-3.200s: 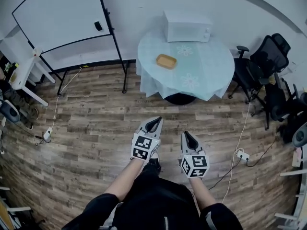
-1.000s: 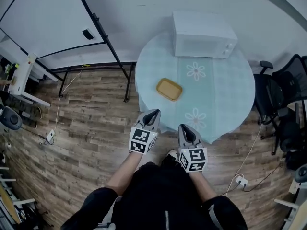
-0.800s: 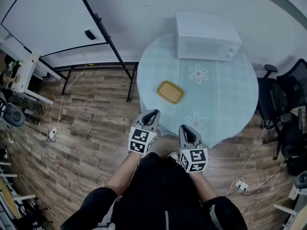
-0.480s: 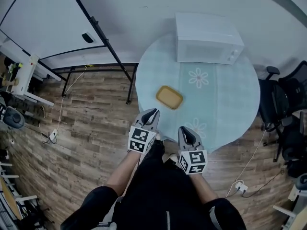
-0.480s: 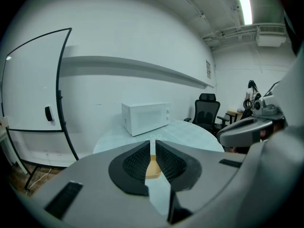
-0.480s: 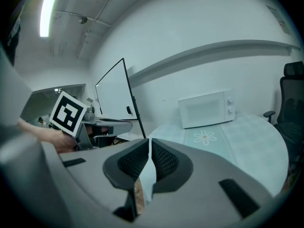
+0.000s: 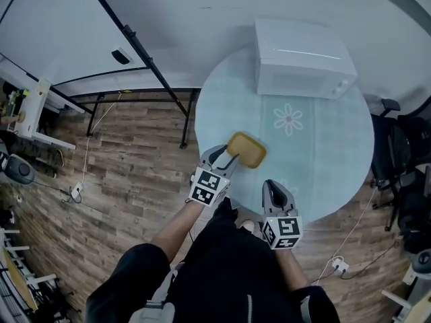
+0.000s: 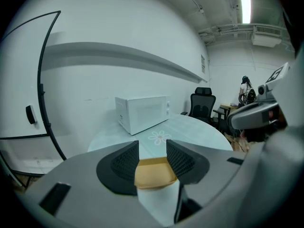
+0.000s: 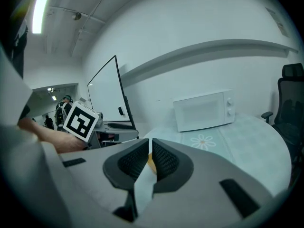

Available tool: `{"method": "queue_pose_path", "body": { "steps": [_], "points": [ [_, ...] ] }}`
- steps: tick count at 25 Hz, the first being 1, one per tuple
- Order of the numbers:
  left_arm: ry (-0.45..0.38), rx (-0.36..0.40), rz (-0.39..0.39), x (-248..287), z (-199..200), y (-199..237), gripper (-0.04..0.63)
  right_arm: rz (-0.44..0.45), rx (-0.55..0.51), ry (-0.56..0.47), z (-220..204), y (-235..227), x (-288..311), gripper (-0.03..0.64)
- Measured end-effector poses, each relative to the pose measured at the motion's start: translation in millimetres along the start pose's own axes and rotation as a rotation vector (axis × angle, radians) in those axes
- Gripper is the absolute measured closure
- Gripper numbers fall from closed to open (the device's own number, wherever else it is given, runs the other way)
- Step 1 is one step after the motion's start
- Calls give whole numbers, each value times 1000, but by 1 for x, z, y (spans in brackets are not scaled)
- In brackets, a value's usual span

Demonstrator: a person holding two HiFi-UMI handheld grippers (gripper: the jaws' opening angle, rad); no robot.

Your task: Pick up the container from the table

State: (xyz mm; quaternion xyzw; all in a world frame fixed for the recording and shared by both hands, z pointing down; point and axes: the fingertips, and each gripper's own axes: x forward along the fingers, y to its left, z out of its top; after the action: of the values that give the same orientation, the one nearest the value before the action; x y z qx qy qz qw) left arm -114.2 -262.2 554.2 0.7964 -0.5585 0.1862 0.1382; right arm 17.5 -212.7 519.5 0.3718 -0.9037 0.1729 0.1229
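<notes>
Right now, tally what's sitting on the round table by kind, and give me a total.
White microwave: 1
Yellow container: 1
Total: 2

Wood-plank floor (image 7: pixel 135 180) — white wall (image 7: pixel 202 12), whiteboard (image 7: pixel 40 19), office chairs (image 7: pixel 404 147).
</notes>
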Motion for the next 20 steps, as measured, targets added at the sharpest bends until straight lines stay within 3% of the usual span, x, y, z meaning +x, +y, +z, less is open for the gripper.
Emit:
{"method": "queue_pose_path", "body": {
  "steps": [8, 20],
  "points": [
    [59, 18, -53, 35, -7, 43, 423, -16, 21, 27, 1, 4, 37, 591],
    [188, 24, -125, 83, -44, 68, 423, -108, 81, 68, -6, -22, 57, 591]
  ]
}}
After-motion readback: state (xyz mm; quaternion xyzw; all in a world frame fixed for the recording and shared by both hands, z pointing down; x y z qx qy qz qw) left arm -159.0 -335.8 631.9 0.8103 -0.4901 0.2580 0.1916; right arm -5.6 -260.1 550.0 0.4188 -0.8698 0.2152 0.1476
